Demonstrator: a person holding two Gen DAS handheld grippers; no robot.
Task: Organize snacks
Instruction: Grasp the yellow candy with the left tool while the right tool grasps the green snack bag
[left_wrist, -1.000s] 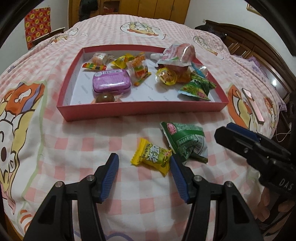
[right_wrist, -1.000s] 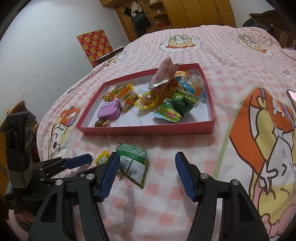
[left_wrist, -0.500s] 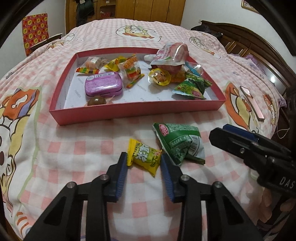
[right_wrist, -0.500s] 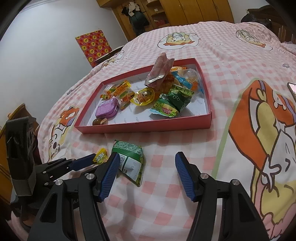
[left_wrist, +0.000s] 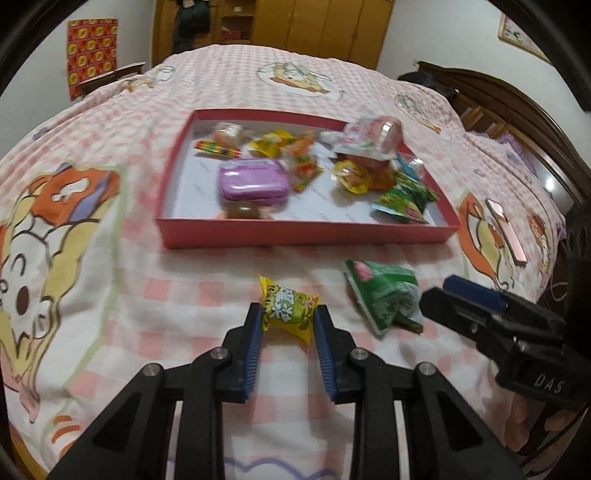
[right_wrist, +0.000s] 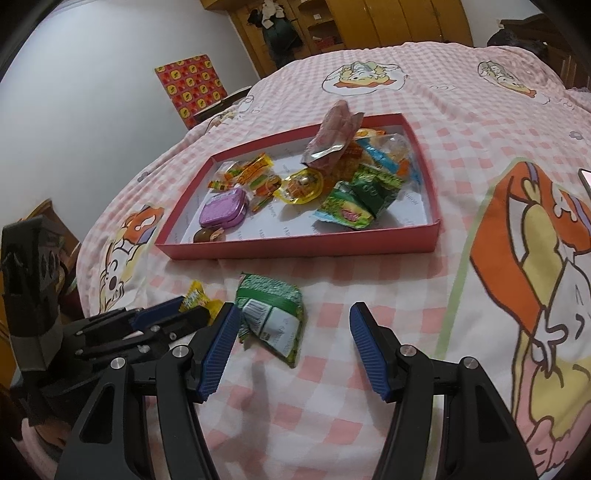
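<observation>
Yellow candy (left_wrist: 290, 314) — clamped in left tool (left_wrist: 288, 325), just above the bed (left_wrist: 110, 295), near red tray (left_wrist: 306, 232). Green packet (right_wrist: 271, 317) on the bed beside it — right tool (right_wrist: 291, 332) half-open, holding nothing.

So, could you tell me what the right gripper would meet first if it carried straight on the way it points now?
Probably the bedspread: the right gripper points down at bare checked cloth, with the green snack packet by its left finger. Further along stands the red tray; depth is hard to judge.
</observation>
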